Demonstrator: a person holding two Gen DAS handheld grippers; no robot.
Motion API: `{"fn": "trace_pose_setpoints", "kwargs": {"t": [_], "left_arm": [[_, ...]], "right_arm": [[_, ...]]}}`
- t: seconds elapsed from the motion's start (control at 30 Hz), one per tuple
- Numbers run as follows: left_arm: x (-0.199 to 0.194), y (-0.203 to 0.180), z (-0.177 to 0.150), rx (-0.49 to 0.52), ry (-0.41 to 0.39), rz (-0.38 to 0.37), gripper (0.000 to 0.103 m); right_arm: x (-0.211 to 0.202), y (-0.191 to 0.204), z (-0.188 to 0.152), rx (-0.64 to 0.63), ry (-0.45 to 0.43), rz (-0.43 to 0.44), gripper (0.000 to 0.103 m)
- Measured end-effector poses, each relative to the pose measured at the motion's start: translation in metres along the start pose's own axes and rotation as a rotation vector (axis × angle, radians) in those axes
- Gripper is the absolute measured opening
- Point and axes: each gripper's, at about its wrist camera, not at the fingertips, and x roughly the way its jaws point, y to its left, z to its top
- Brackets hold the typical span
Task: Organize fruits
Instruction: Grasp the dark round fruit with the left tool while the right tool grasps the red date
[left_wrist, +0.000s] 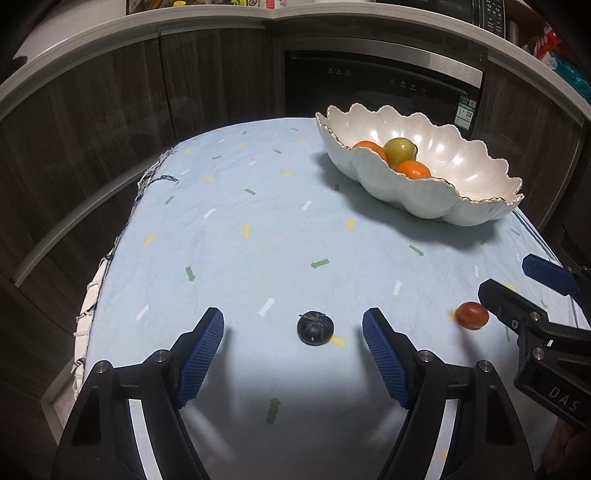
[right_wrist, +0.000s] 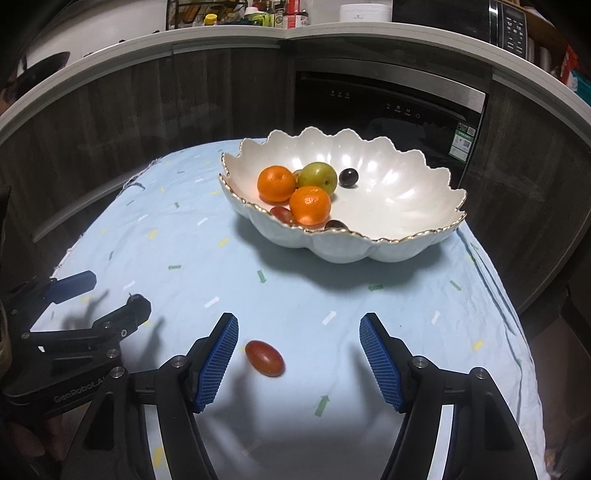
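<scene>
A dark round fruit (left_wrist: 316, 328) with a dried stem lies on the light blue cloth between the fingers of my left gripper (left_wrist: 293, 320). That gripper is open and its pads stand clear of the fruit on both sides. A small red oval fruit (right_wrist: 265, 357) lies inside my right gripper (right_wrist: 299, 325), close to its left pad but apart from it. This gripper is open too. The red fruit (left_wrist: 472, 315) also shows in the left wrist view, beside the right gripper (left_wrist: 508, 278). Further back, the white scalloped bowl (right_wrist: 351, 249) holds two oranges (right_wrist: 309, 205), a green fruit (right_wrist: 317, 178) and small dark fruits.
The cloth (left_wrist: 258, 229) with small arrow marks covers a table whose left and right edges drop off close by. Dark cabinets and a built-in appliance (right_wrist: 391, 107) stand behind the table. The left gripper (right_wrist: 116, 290) sits at the left of the right wrist view.
</scene>
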Motion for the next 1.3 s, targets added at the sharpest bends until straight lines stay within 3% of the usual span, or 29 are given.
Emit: {"fn": "trace_pose_setpoints", "kwargs": {"t": [0.07,0.27,0.43,0.53,0.83,0.97,1.3], "left_arm": [[0.002,0.0,0.0,-0.004,0.0,-0.003,0.078],[0.01,0.0,-0.001,-0.01,0.016,-0.007,0.078],[0.017,0.0,-0.002,-0.01,0.04,-0.019,0.066],[0.019,0.0,-0.002,-0.008,0.044,-0.019,0.065],[0.02,-0.003,-0.001,-0.001,0.031,0.007,0.064],[0.02,-0.004,-0.001,0.004,0.028,-0.018,0.056],[0.019,-0.011,-0.001,0.039,0.02,-0.041,0.034]], "right_arm": [[0.0,0.002,-0.002,-0.016,-0.005,0.003,0.06],[0.006,0.008,-0.008,-0.05,0.014,0.025,0.054],[0.013,0.009,-0.011,-0.049,0.045,0.037,0.051],[0.016,0.01,-0.013,-0.055,0.05,0.046,0.051],[0.022,0.012,-0.017,-0.06,0.079,0.081,0.035],[0.022,0.012,-0.017,-0.06,0.081,0.099,0.028],[0.024,0.008,-0.016,-0.034,0.088,0.121,0.026]]}}
